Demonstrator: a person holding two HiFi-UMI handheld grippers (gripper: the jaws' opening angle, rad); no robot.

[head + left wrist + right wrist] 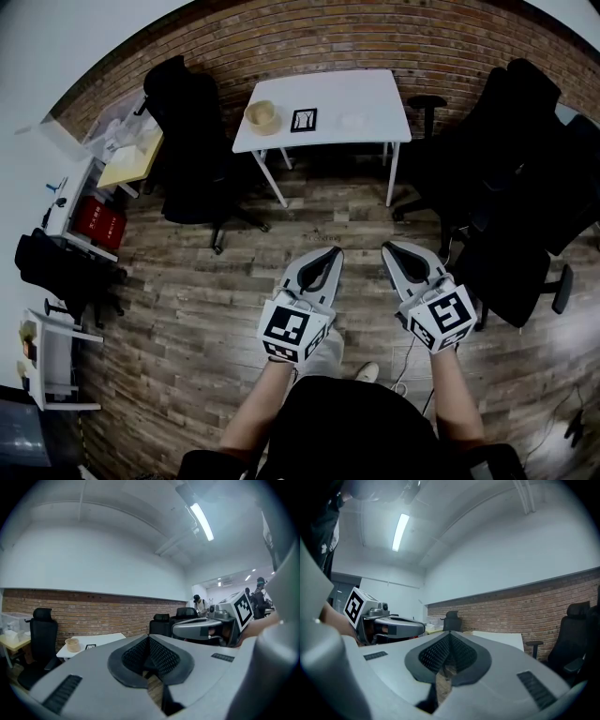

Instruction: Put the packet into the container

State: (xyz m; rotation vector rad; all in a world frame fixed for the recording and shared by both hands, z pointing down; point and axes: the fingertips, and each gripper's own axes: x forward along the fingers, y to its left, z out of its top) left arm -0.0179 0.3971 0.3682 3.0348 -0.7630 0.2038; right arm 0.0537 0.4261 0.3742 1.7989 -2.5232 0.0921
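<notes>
Forearms (pixel 255 417) sit low in the head view, each carrying a grey two-jaw tool with a marker cube. Left gripper (pixel 335 251): jaws clenched tip to tip, nothing between them. Right gripper (pixel 388 247): same story, pinched together and empty. Both hang side by side over the brown wood-plank floor (pixel 187 309), well apart from the white rectangular table (pixel 375 94) by the red brick wall (pixel 394 37). On that table the small pale flat packet (pixel 352 120) lies toward the right, the round tan wooden container (pixel 262 115) sits at the left end, and a black-framed square card (pixel 303 119) is between them. Black office chairs (pixel 192 159) flank the table.
</notes>
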